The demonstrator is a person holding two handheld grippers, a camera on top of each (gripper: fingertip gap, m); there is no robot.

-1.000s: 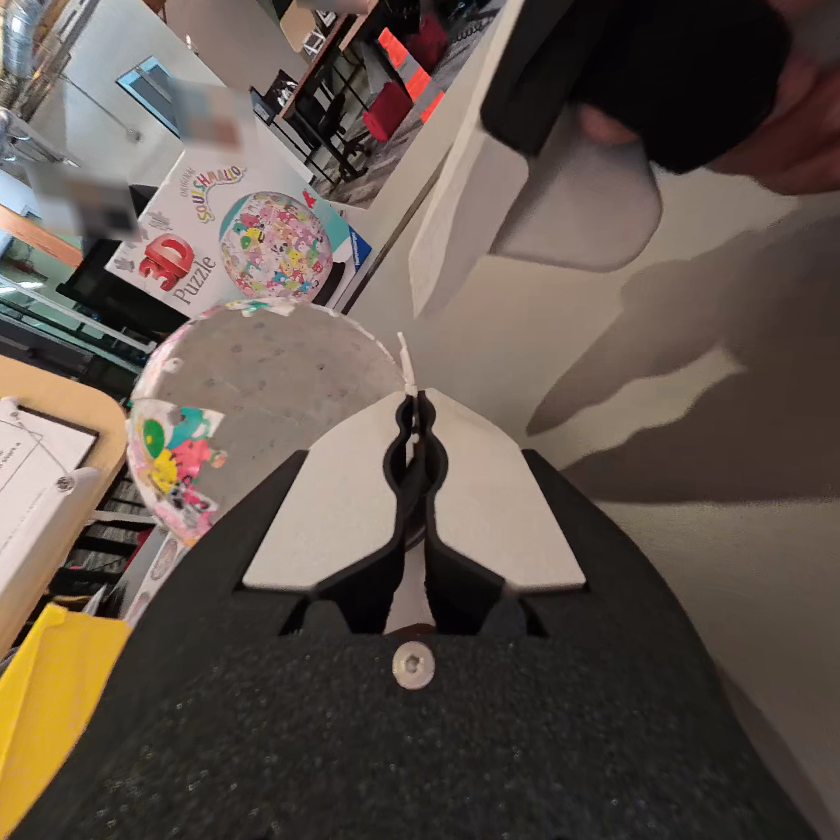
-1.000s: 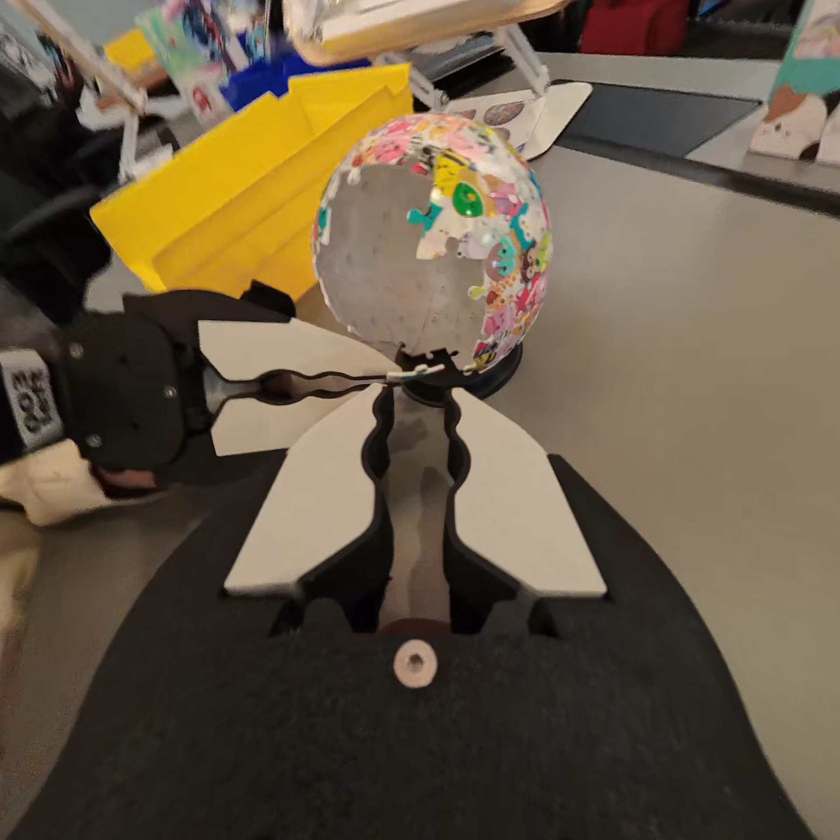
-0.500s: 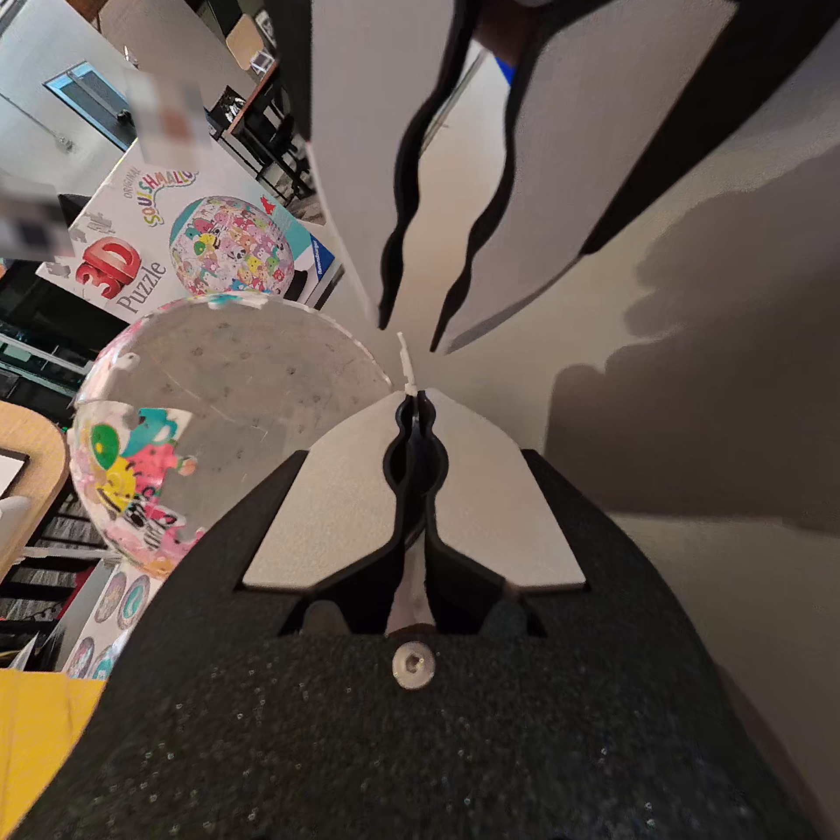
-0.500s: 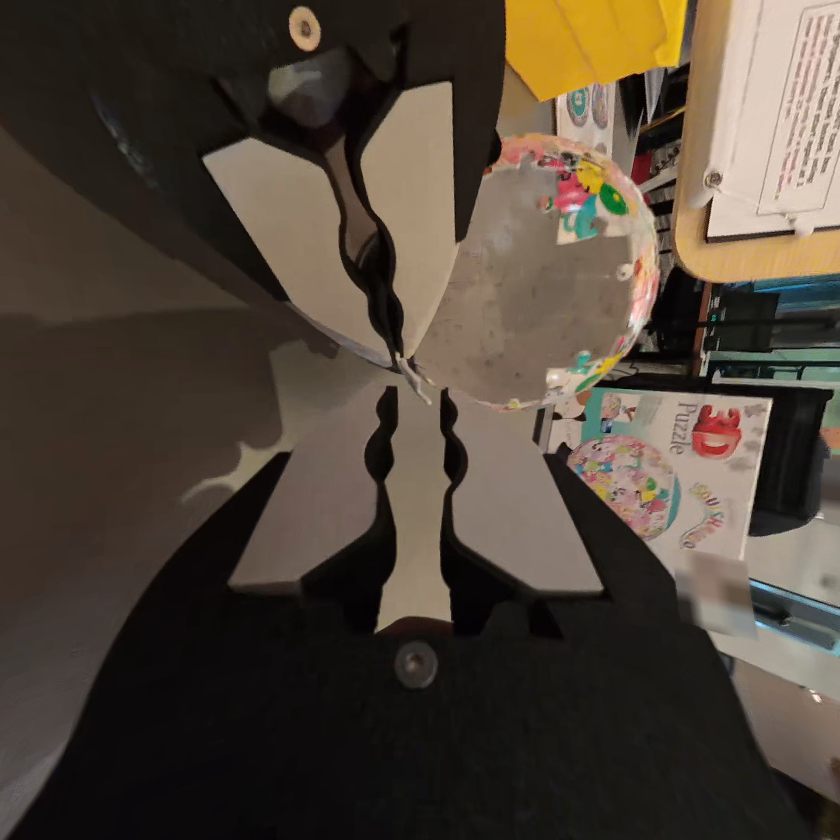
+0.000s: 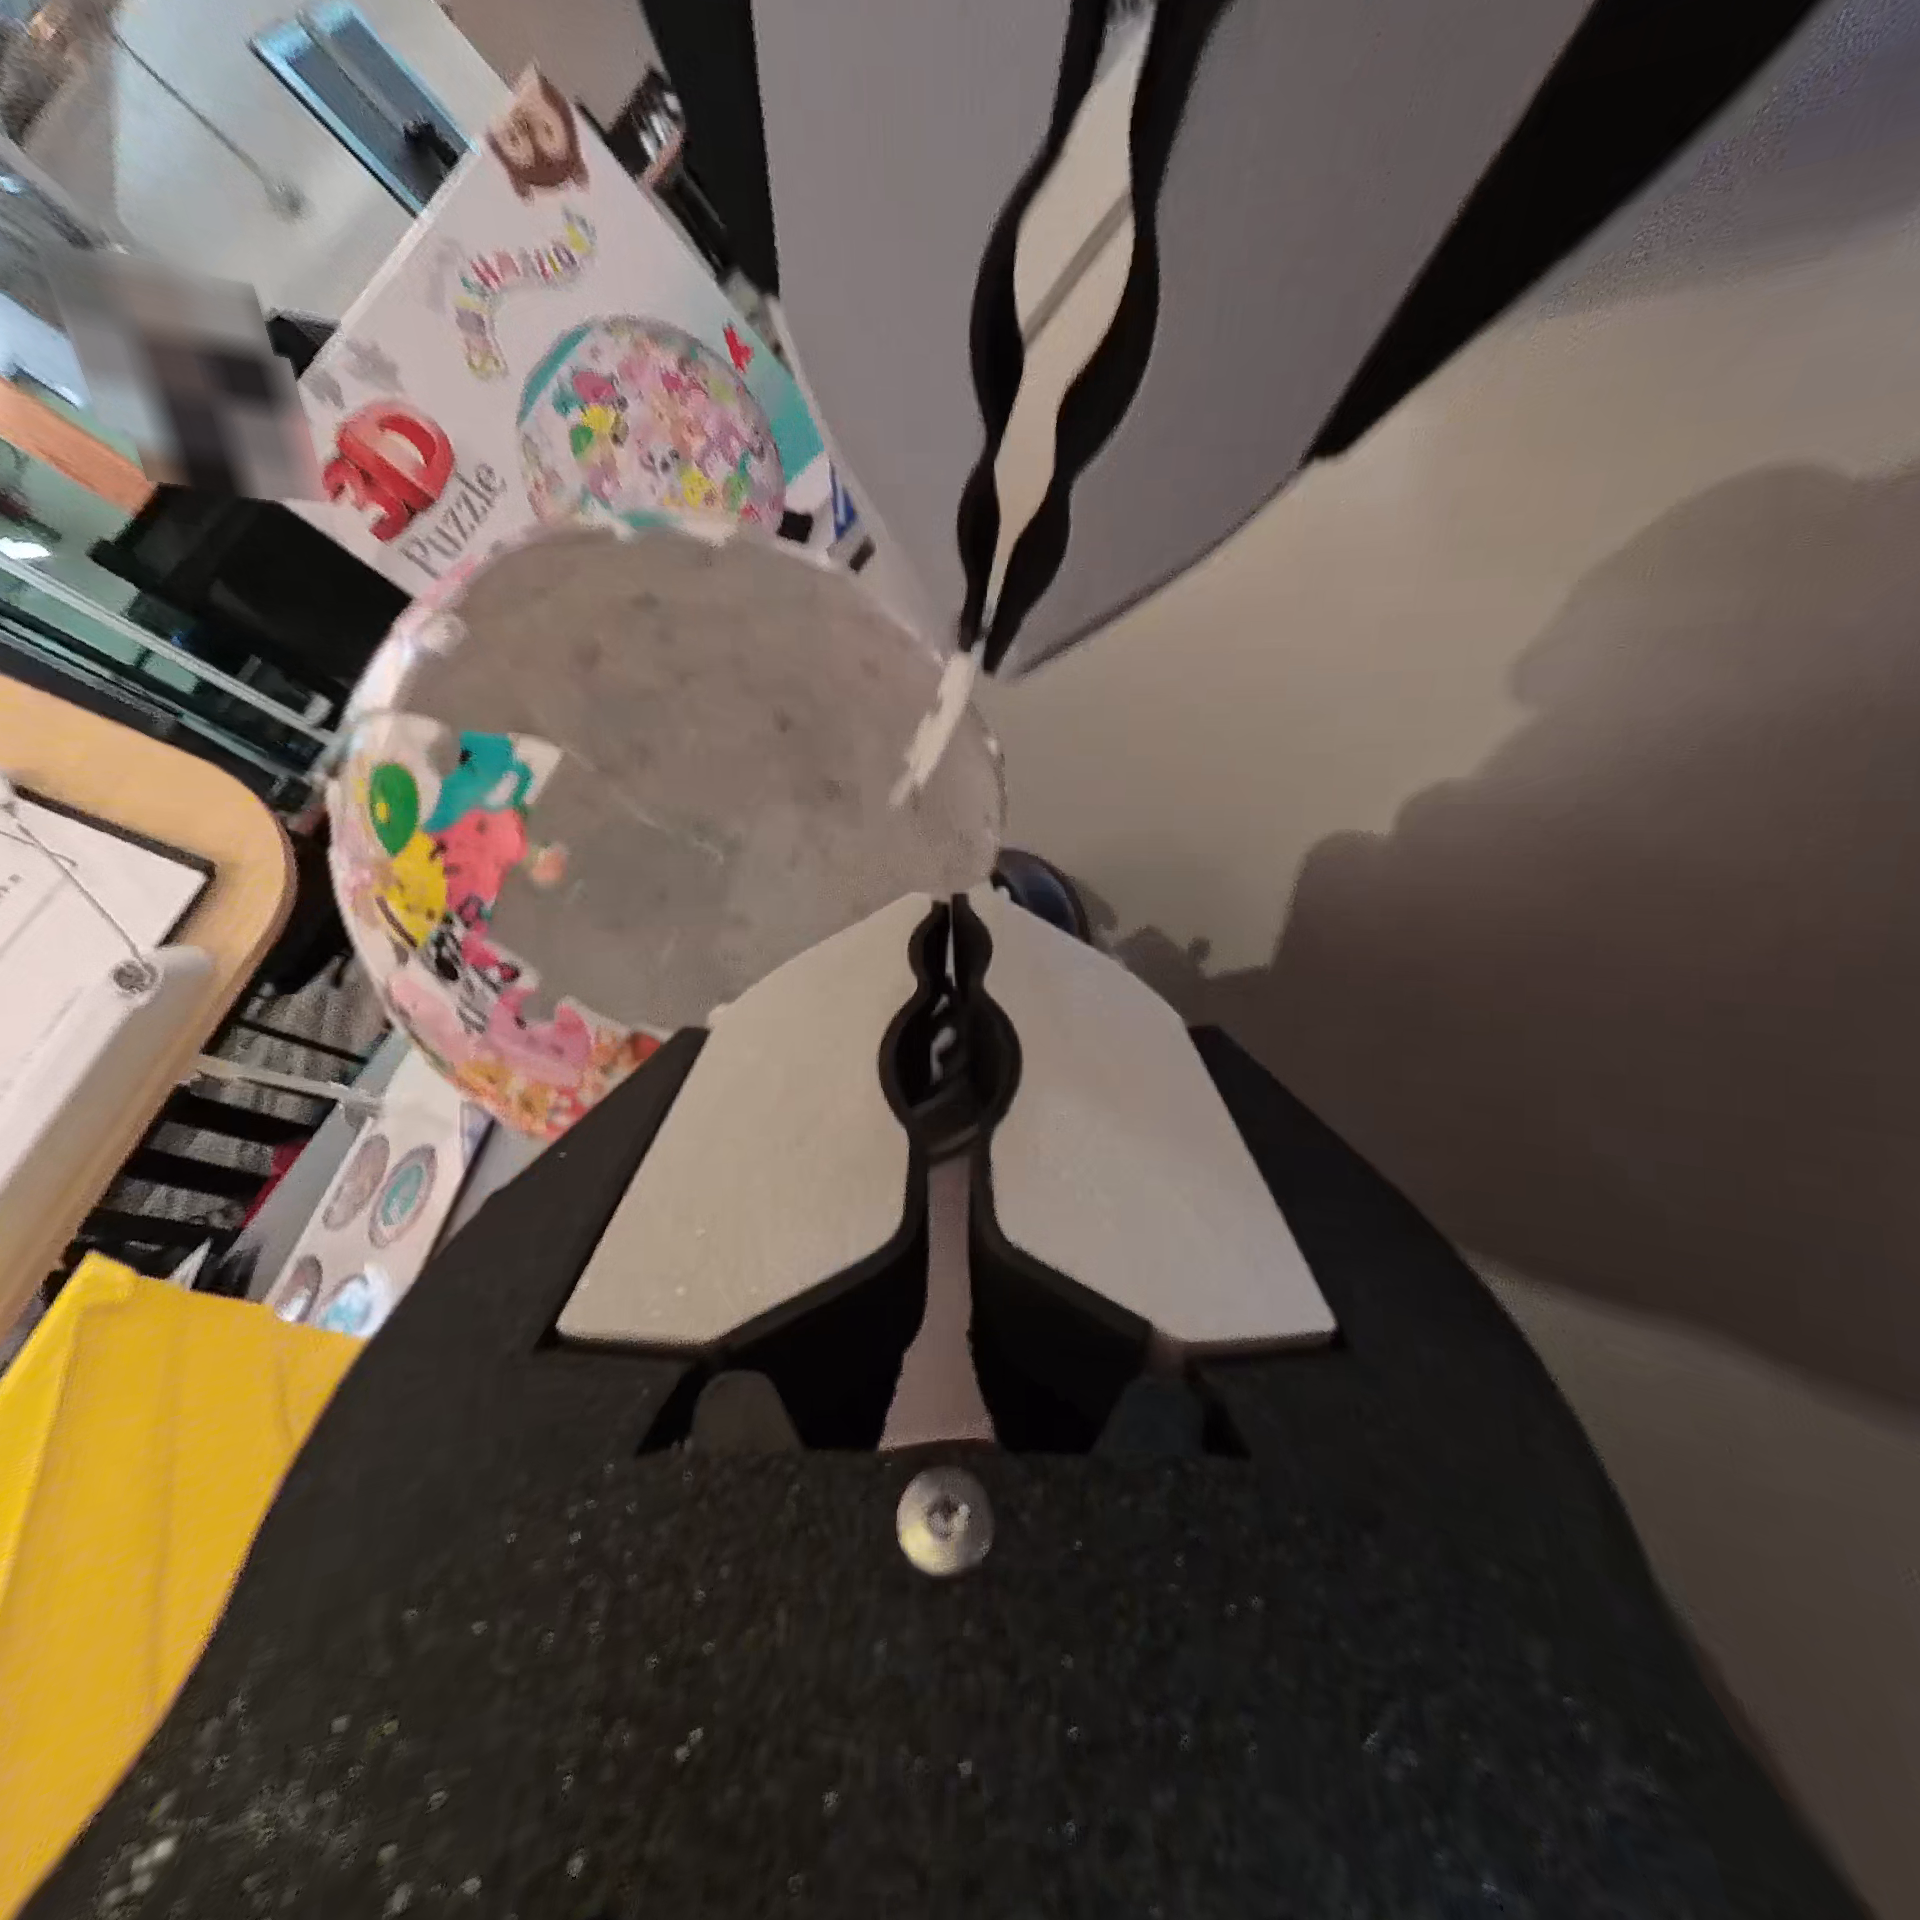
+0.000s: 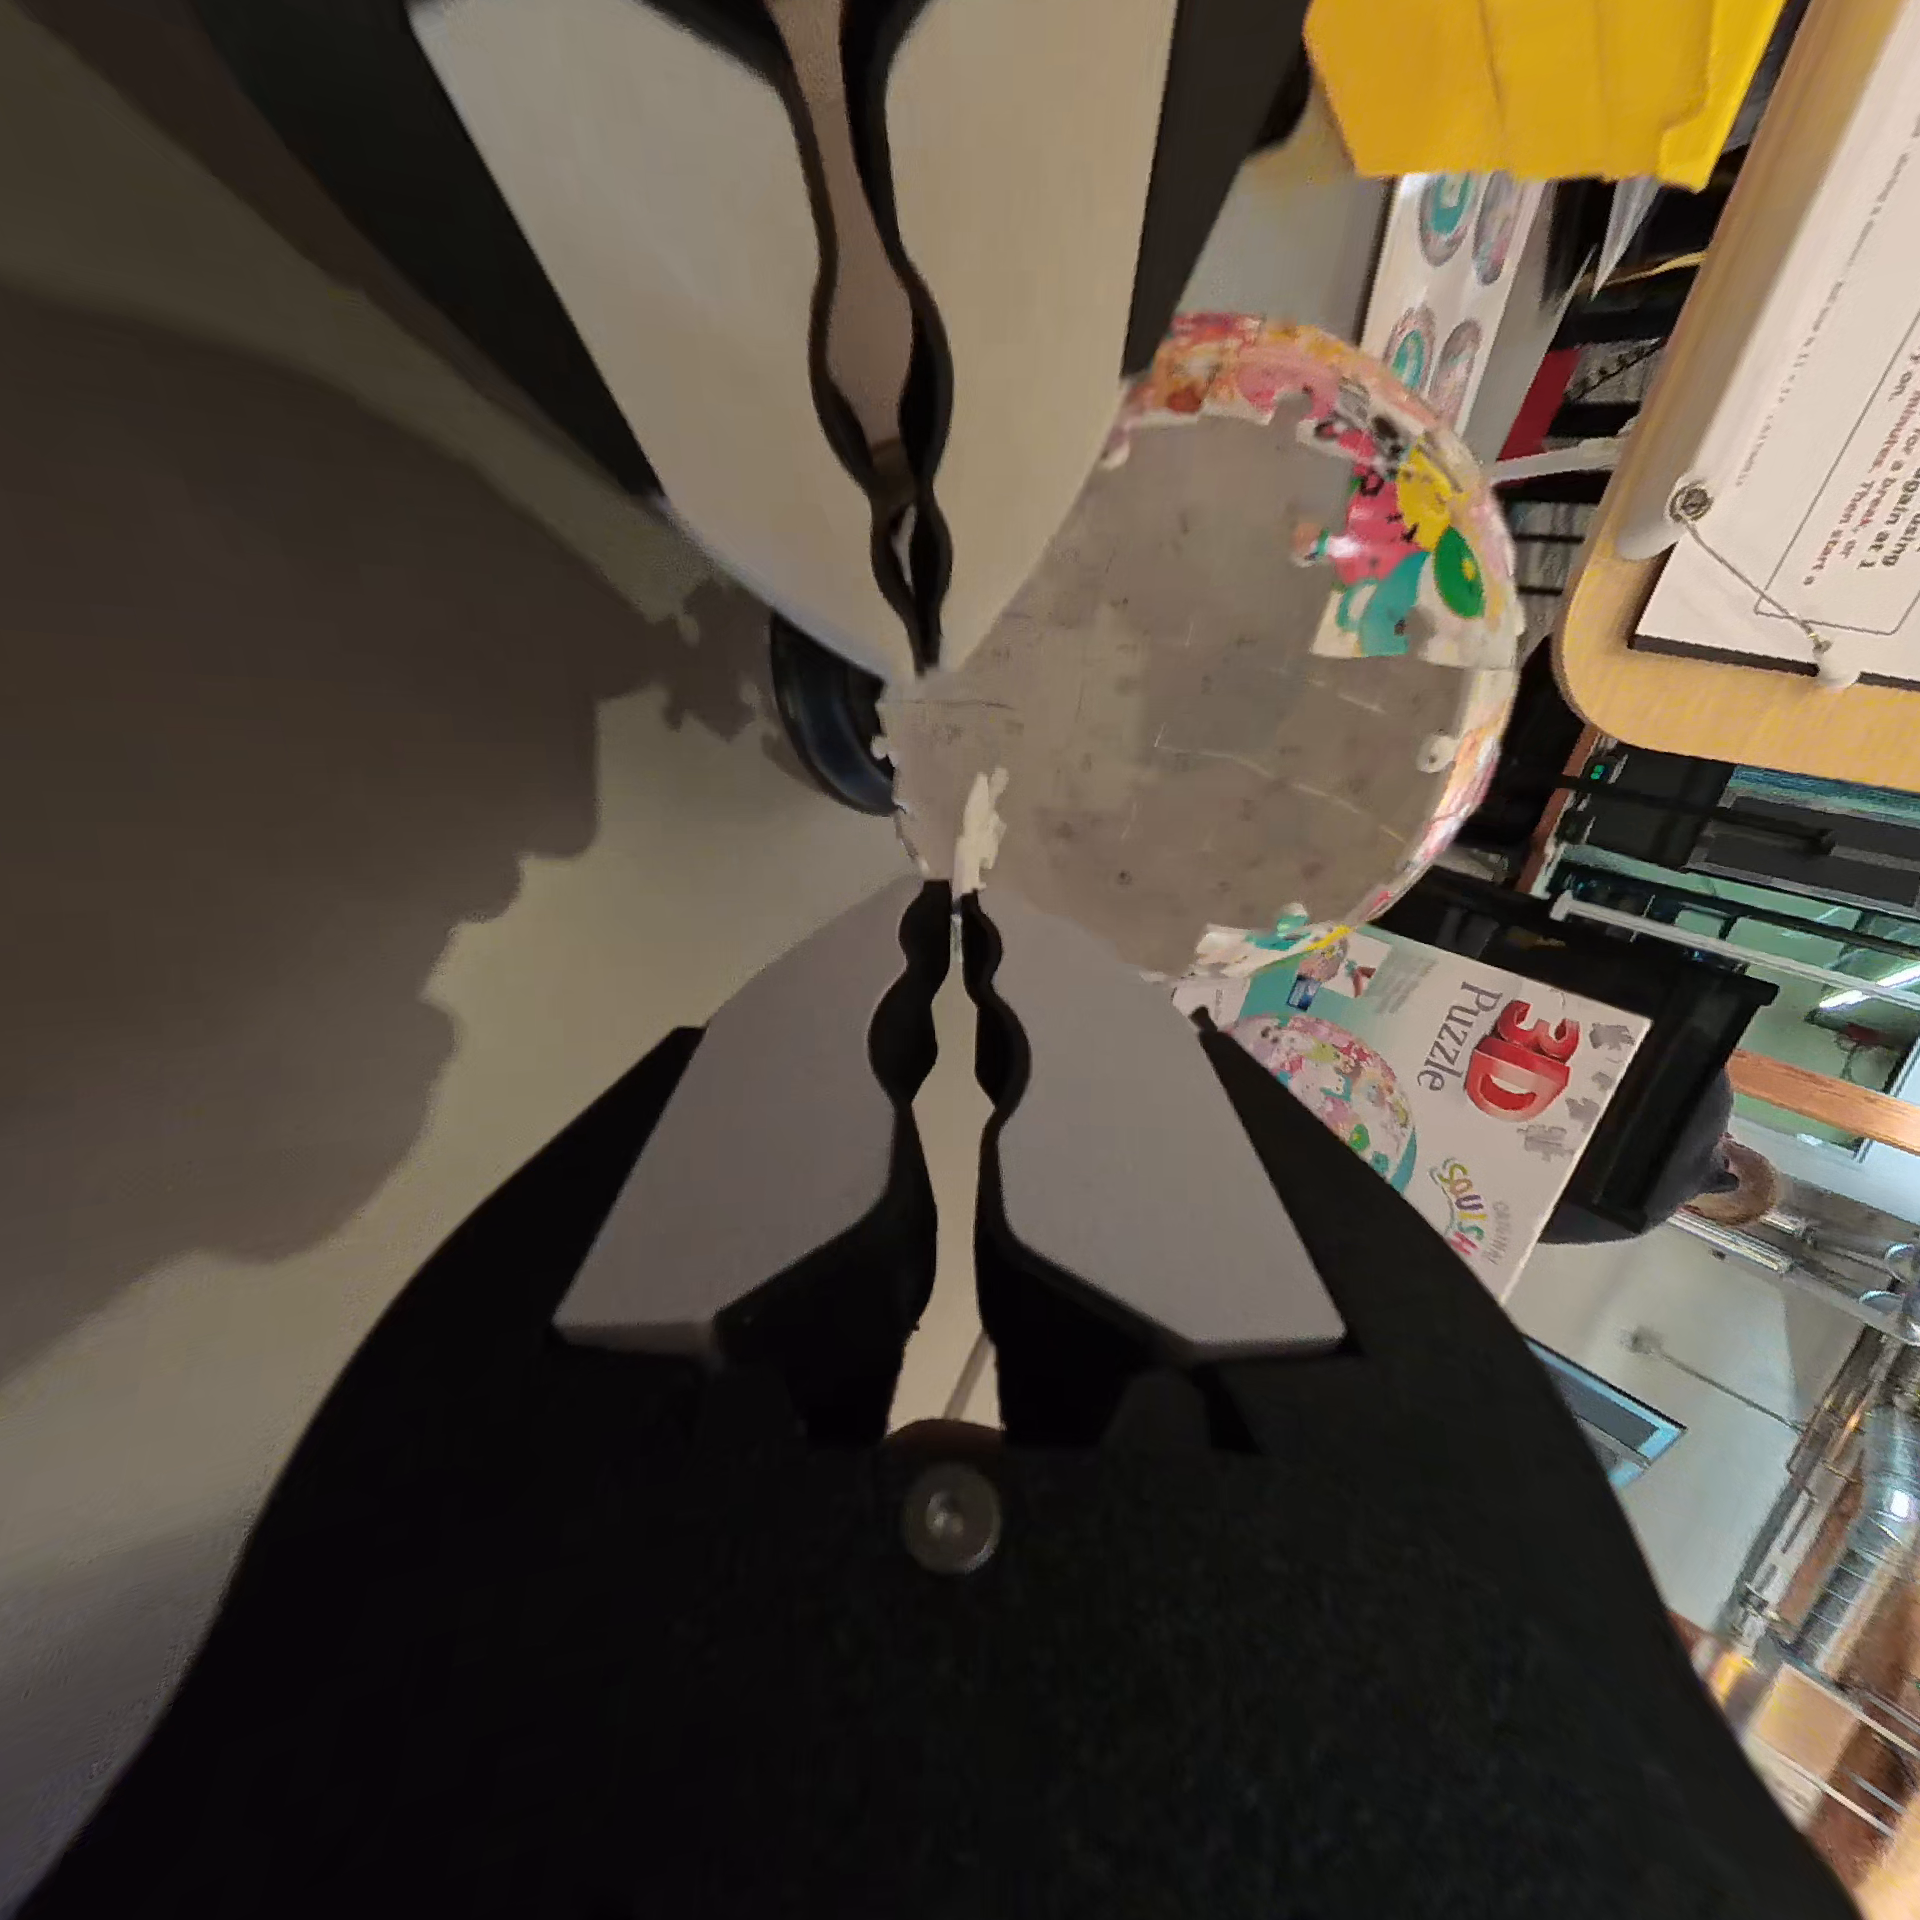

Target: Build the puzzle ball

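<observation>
The two grippers meet tip to tip, each rolled so that the room lies sideways in its own view. In the left wrist view the left gripper (image 5: 951, 914) fills the lower half of the frame, pointing up toward the centre; its fingers (image 5: 800, 1143) are pressed together at the tips with nothing visible between them. The right gripper (image 5: 977, 649) comes down from the top edge of that view, its fingers nearly closed, with only a narrow wavy slit between them, and pinches one end of a small white puzzle piece (image 5: 935, 727) at the very tips.

In the right wrist view the right gripper (image 6: 951, 904) rises from the bottom of the frame, and the puzzle piece (image 6: 977, 826) juts from its tips up against the bare grey patch of the puzzle ball (image 6: 1195, 707). The left gripper (image 6: 920, 655) hangs down from the top of the frame, its tips just beside the ball's edge (whether they touch it I cannot tell).

The puzzle ball (image 5: 644, 810) sits left of centre in the left wrist view; it is mostly bare grey shell, with colourful pieces along its lower left. A dark round stand (image 6: 821, 717) shows beside it.

The pale grey surface (image 5: 1299, 727) carries broad shadows of the grippers. A puzzle box (image 5: 540, 405) stands in the upper left of the left wrist view, a yellow bin (image 5: 135, 1507) at lower left, and a wooden board with a paper sheet (image 6: 1766, 436) at the upper right of the right wrist view
</observation>
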